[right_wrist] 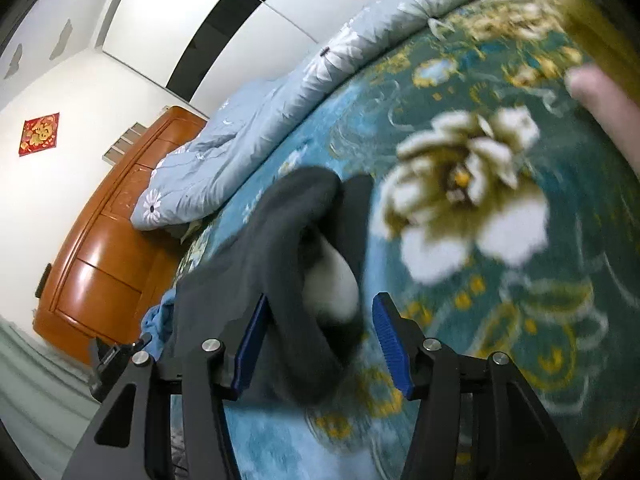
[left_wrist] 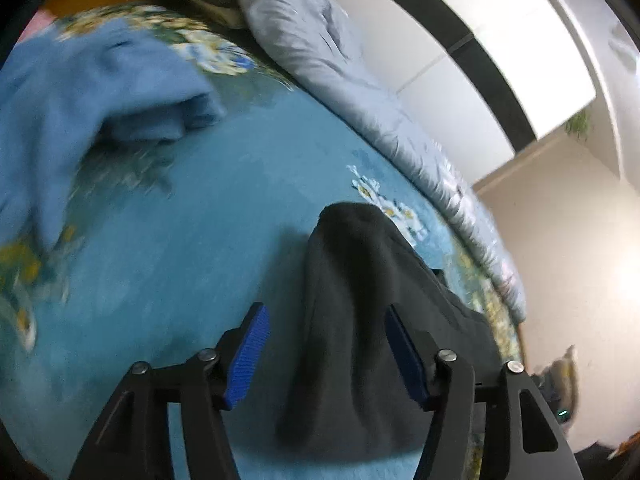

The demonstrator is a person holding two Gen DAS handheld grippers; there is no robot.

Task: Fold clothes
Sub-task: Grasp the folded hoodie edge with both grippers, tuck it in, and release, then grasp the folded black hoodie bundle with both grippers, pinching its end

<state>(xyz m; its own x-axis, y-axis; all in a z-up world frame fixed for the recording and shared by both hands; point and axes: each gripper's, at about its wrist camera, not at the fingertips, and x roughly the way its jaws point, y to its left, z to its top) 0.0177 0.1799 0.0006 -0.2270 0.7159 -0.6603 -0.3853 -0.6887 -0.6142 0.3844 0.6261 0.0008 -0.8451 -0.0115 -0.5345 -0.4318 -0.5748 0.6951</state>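
A dark grey garment [left_wrist: 352, 320] lies on the blue floral bedspread [left_wrist: 224, 240]. My left gripper [left_wrist: 326, 350] is open, its blue pads either side of a raised fold of this garment, not clamped. In the right wrist view the same dark garment [right_wrist: 292, 264] is bunched, with a white patch [right_wrist: 334, 284] showing in its fold. My right gripper [right_wrist: 316, 348] is open and straddles that bunched end. A light blue garment [left_wrist: 80, 92] lies crumpled at the upper left of the left wrist view.
A pale grey-blue quilt [left_wrist: 360, 92] is piled along the bed's far side and also shows in the right wrist view [right_wrist: 248, 136]. An orange wooden headboard [right_wrist: 104, 248] stands at the left. A person's hand [right_wrist: 604, 108] is at the right edge.
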